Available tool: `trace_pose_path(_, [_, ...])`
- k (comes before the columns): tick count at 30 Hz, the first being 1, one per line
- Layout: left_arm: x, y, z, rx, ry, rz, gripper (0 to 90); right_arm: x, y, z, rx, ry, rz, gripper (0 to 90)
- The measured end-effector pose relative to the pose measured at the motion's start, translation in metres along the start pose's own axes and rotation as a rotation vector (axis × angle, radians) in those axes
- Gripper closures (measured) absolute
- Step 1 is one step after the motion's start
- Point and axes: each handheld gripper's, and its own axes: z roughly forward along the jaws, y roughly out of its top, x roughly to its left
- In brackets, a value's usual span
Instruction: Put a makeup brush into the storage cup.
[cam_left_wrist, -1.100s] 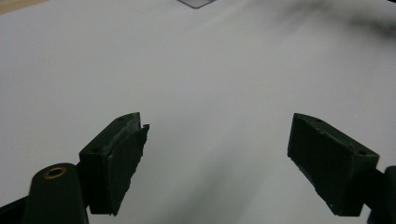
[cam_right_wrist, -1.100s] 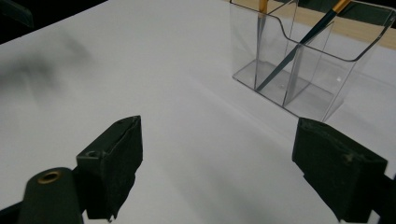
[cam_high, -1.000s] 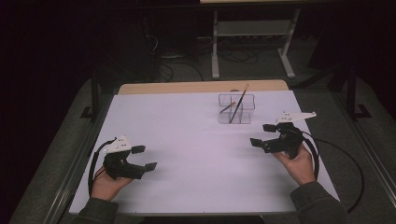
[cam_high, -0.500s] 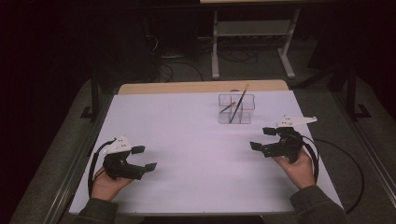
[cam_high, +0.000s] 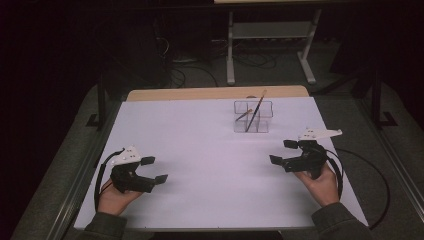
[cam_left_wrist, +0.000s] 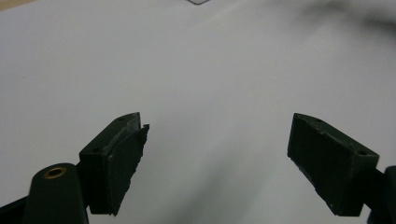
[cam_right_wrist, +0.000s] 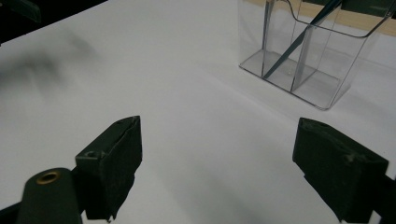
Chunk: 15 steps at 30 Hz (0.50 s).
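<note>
A clear plastic organiser (cam_high: 253, 116) with several compartments stands at the back middle-right of the white table (cam_high: 200, 145); thin brushes (cam_high: 257, 109) lean in it. In the right gripper view the organiser (cam_right_wrist: 308, 51) sits ahead and to the right, with a blue brush handle (cam_right_wrist: 299, 39) slanting inside. My left gripper (cam_high: 154, 170) rests low at the front left, open and empty, its jaws wide apart (cam_left_wrist: 217, 163). My right gripper (cam_high: 284, 152) is at the front right, below the organiser, open with nothing between its jaws (cam_right_wrist: 217, 163).
The table's wooden back edge (cam_high: 215, 93) runs behind the white sheet. A metal stand (cam_high: 270, 40) and cables lie on the dark floor beyond. A black cable (cam_high: 370, 175) loops from the right gripper over the table's right side.
My right gripper has drifted slightly toward the front of the table. The left gripper has stayed where it was.
</note>
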Motion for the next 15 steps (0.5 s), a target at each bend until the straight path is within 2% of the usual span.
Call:
trace_pose_path(3, [0.000, 0.001, 0.000, -0.003, 0.000, 0.005, 17.8, 0.001, -0.002, -0.001, 0.006, 0.003, 0.013, 15.1])
trace_pose_path(15, [0.000, 0.000, 0.001, -0.009, 0.002, 0.005, 17.8, 0.006, -0.012, -0.004, 0.006, 0.000, 0.016, 15.1])
